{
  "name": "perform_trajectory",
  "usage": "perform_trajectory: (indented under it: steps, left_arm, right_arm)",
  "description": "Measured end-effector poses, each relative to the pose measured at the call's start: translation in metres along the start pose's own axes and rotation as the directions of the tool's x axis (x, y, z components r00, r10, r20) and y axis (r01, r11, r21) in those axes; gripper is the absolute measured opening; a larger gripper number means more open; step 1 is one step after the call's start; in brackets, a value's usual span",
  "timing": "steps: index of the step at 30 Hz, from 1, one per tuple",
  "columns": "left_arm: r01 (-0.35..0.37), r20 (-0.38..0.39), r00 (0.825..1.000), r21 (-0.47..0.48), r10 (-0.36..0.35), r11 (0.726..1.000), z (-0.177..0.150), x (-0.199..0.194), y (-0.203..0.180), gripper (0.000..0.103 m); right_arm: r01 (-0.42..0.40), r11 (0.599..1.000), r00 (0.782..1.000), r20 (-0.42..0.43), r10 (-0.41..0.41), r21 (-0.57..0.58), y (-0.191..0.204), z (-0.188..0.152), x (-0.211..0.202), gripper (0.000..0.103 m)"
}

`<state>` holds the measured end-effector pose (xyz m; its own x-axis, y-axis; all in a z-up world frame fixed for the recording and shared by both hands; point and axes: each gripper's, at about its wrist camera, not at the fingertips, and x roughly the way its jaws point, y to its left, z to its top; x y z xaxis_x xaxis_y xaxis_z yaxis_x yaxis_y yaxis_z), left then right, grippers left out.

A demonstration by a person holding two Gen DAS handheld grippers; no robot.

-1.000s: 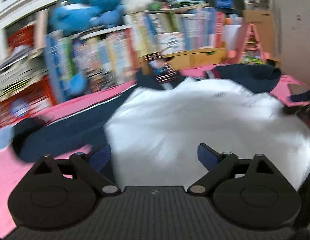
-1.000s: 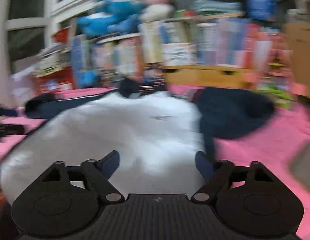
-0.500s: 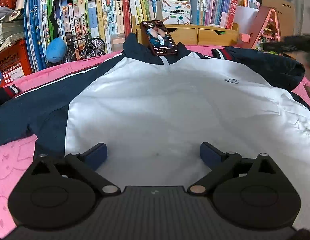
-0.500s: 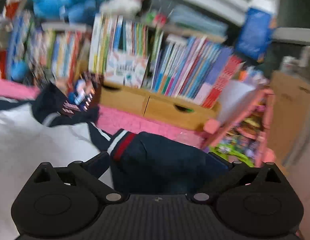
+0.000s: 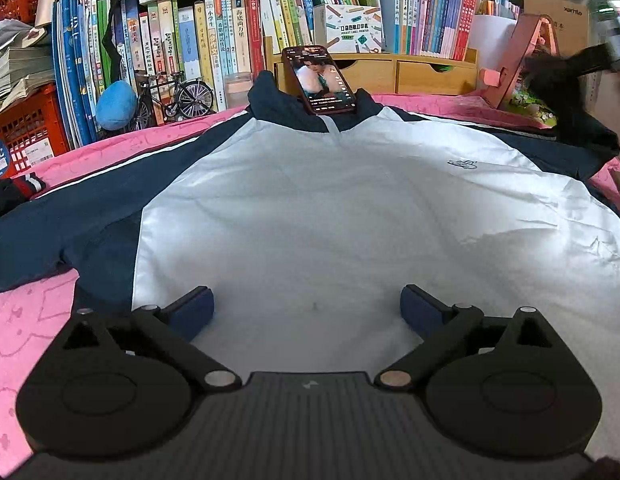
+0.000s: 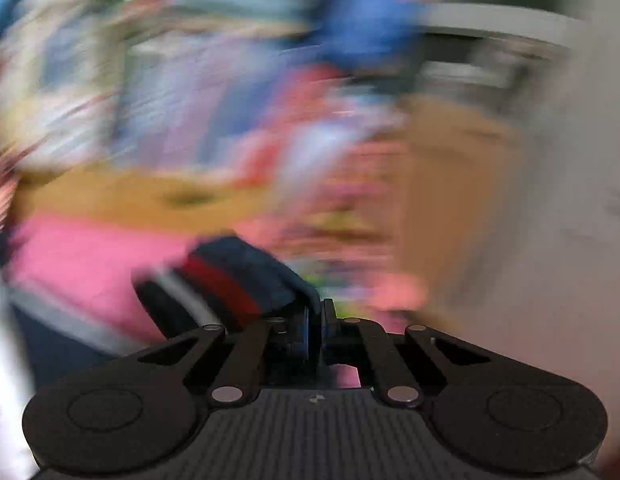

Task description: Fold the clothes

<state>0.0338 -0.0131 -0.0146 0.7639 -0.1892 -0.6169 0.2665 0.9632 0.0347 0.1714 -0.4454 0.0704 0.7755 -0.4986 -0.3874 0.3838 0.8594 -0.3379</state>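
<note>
Navy cuff [image 6: 238,280] of the jacket's [image 5: 350,216] sleeve, open-jawed a moment ago, is now clenched in my right hand-held gripper [image 6: 314,320] at 2 o'clock; left hand-held gripper [image 5: 306,308] released over the hem, so sleeve fold begins.

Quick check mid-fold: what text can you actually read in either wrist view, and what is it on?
"xemlo", roughly: cardboard box.
"POCKET LABEL PRINTER": white printer box.
"海底两万里": book spine.
Other book spines, phone screen, jacket chest logo: too small.
Right wrist view: wholly blurred, nothing legible.
</note>
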Motion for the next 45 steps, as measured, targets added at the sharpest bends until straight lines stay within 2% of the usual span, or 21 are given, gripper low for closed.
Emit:
perform_trajectory:
  steps: [2, 4, 6, 7, 9, 12, 13, 14, 16, 19, 21, 24, 26, 28, 29, 30, 33, 37, 40, 44, 45]
  left_arm:
    - [0.001, 0.002, 1.000, 0.000, -0.001, 1.000, 0.000, 0.000, -0.001, 0.101]
    - [0.006, 0.004, 1.000, 0.002, -0.006, 1.000, -0.001, -0.001, -0.001, 0.101]
    - [0.006, 0.006, 1.000, 0.004, -0.006, 1.000, -0.001, -0.001, -0.001, 0.101]
    - [0.005, 0.006, 1.000, 0.005, -0.005, 1.000, -0.001, -0.001, -0.002, 0.101]
    - [0.004, 0.007, 1.000, 0.005, -0.004, 1.000, -0.001, -0.001, -0.002, 0.101]
    - [0.002, 0.007, 1.000, 0.004, -0.002, 1.000, -0.001, -0.001, -0.001, 0.101]
    - [0.001, 0.007, 1.000, 0.004, -0.001, 1.000, -0.001, -0.001, -0.001, 0.101]
    - [-0.002, 0.007, 1.000, 0.004, 0.001, 1.000, -0.001, -0.001, -0.002, 0.101]
    - [-0.007, 0.010, 1.000, 0.001, 0.007, 1.000, -0.001, -0.001, -0.002, 0.101]
    - [-0.017, 0.016, 1.000, -0.011, 0.017, 1.000, -0.002, -0.002, -0.001, 0.101]
    - [-0.022, 0.018, 1.000, -0.022, 0.022, 1.000, -0.002, -0.003, 0.000, 0.101]
    - [-0.021, 0.013, 1.000, -0.044, 0.021, 0.999, -0.003, -0.003, 0.003, 0.101]
    - [-0.022, 0.008, 1.000, -0.048, 0.022, 0.999, -0.003, -0.002, 0.003, 0.101]
    - [-0.024, 0.004, 1.000, -0.049, 0.024, 0.999, -0.002, -0.002, 0.003, 0.101]
    - [-0.025, 0.003, 1.000, -0.047, 0.026, 0.999, -0.003, -0.001, 0.003, 0.101]
    - [-0.026, 0.003, 1.000, -0.045, 0.026, 0.999, -0.003, -0.001, 0.003, 0.101]
    - [-0.024, 0.002, 1.000, -0.044, 0.024, 0.999, -0.004, -0.001, 0.004, 0.101]
    - [-0.022, -0.001, 1.000, -0.045, 0.022, 0.999, -0.005, -0.001, 0.007, 0.102]
    - [-0.020, -0.003, 1.000, -0.048, 0.019, 0.999, -0.005, -0.001, 0.009, 0.103]
    - [-0.027, 0.000, 1.000, -0.053, 0.027, 0.998, -0.006, -0.002, 0.011, 0.103]
    - [-0.032, 0.003, 0.999, -0.055, 0.032, 0.998, -0.006, -0.003, 0.011, 0.103]
  right_arm:
    - [0.137, 0.991, 0.988, -0.073, -0.137, -0.004, -0.040, -0.008, 0.009, 0.018]
    - [0.241, 0.968, 0.953, -0.172, -0.250, -0.074, -0.067, -0.021, 0.020, 0.036]
    - [0.209, 0.970, 0.961, -0.160, -0.227, -0.121, -0.069, -0.037, 0.007, 0.085]
    - [0.188, 0.972, 0.966, -0.149, -0.209, -0.140, -0.070, -0.045, -0.002, 0.090]
    - [0.100, 0.985, 0.987, -0.109, -0.116, -0.143, -0.061, -0.052, -0.027, 0.092]
    - [-0.131, 0.984, 0.987, -0.105, 0.118, -0.125, -0.034, -0.055, -0.061, 0.089]
    - [-0.234, 0.965, 0.968, -0.120, 0.220, -0.117, -0.019, -0.054, -0.072, 0.086]
    - [-0.342, 0.933, 0.935, -0.143, 0.326, -0.115, -0.001, -0.053, -0.084, 0.080]
    - [-0.519, 0.847, 0.849, -0.188, 0.495, -0.117, 0.038, -0.056, -0.105, 0.073]
    - [-0.686, 0.706, 0.726, -0.231, 0.648, -0.176, 0.100, -0.063, -0.134, 0.073]
    - [-0.735, 0.630, 0.678, -0.251, 0.691, -0.251, 0.134, -0.070, -0.152, 0.073]
    - [-0.749, 0.583, 0.660, -0.280, 0.697, -0.316, 0.168, -0.077, -0.162, 0.073]
    - [-0.749, 0.600, 0.663, -0.286, 0.692, -0.281, 0.172, -0.072, -0.144, 0.074]
    - [-0.737, 0.644, 0.675, -0.288, 0.680, -0.207, 0.170, -0.063, -0.116, 0.078]
    - [-0.720, 0.677, 0.688, -0.291, 0.665, -0.153, 0.165, -0.058, -0.096, 0.081]
    - [-0.685, 0.720, 0.717, -0.279, 0.639, -0.111, 0.158, -0.056, -0.078, 0.081]
    - [-0.518, 0.855, 0.825, -0.251, 0.507, 0.027, 0.139, -0.044, -0.019, 0.083]
    - [-0.454, 0.865, 0.815, -0.291, 0.500, 0.215, 0.109, -0.031, 0.007, 0.073]
    - [-0.562, 0.822, 0.796, -0.210, 0.568, 0.093, 0.106, -0.032, -0.032, 0.073]
    - [-0.723, 0.672, 0.691, -0.163, 0.705, -0.161, 0.114, -0.056, -0.105, 0.089]
    - [-0.726, 0.647, 0.685, -0.154, 0.712, -0.235, 0.119, -0.064, -0.119, 0.094]
